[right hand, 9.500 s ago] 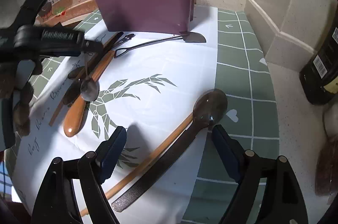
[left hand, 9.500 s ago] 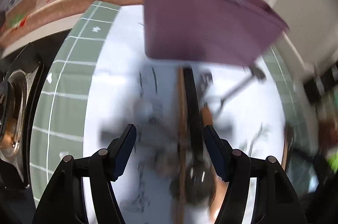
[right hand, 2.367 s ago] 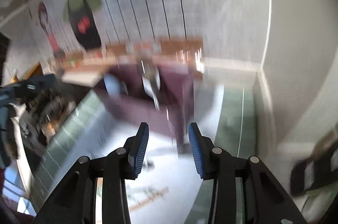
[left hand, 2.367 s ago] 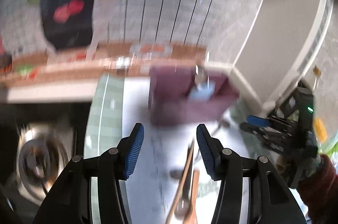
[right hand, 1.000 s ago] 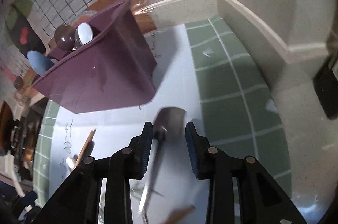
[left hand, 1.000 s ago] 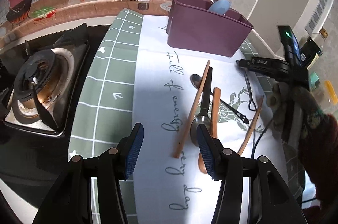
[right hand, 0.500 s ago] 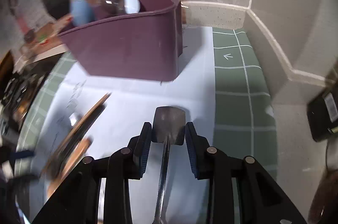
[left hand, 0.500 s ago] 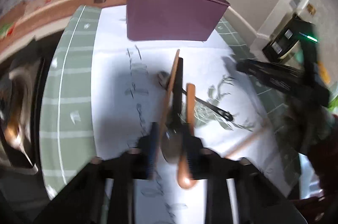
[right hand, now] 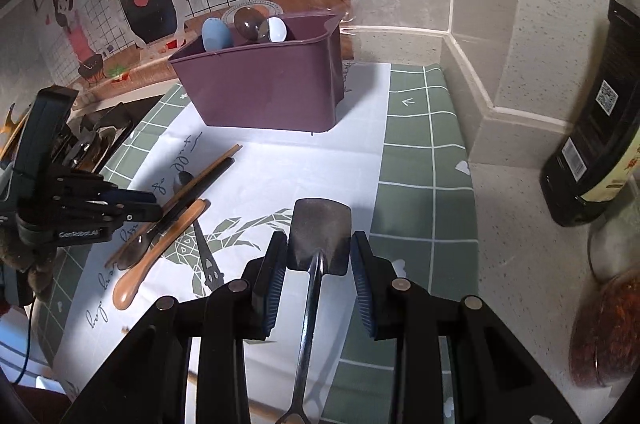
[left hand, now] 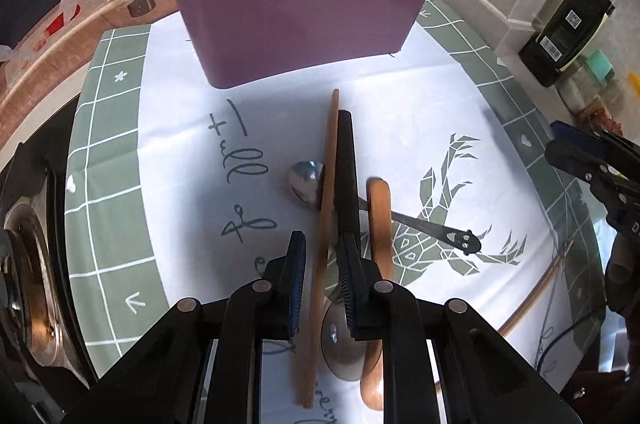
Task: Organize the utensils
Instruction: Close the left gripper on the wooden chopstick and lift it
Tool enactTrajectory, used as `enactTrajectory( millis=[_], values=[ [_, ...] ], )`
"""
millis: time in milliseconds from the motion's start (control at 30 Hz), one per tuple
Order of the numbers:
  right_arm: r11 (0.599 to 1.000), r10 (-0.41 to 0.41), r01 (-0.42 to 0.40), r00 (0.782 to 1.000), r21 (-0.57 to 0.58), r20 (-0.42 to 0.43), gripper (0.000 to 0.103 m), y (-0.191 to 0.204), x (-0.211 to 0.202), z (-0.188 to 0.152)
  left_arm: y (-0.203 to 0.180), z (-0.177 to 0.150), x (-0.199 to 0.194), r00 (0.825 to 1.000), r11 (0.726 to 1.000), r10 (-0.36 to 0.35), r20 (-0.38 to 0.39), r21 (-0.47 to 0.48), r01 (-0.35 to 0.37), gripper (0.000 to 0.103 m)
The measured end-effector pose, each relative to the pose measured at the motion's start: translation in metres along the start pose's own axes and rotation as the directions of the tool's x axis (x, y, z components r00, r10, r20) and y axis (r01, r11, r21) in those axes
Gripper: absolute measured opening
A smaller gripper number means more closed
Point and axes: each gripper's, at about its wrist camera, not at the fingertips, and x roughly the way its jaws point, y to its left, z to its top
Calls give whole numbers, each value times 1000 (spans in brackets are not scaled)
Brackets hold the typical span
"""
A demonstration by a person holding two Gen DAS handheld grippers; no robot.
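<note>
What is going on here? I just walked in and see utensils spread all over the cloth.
A person is sorting utensils into the purple caddy, which already holds a few spoons. The right tool has its pads on either side of a metal spatula, head pointing toward the caddy. The left tool is closing around a wooden stick and the black handle beside it. A wooden spoon and a steel spoon lie on the cloth.
</note>
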Motion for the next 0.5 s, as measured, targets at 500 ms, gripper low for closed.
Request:
enactTrajectory(
  millis=[500],
  values=[
    [1000,0,0,1000,-8,0,30,0,2,-3,-14,41,21,994,999,7,-112,45,-2,18]
  ],
)
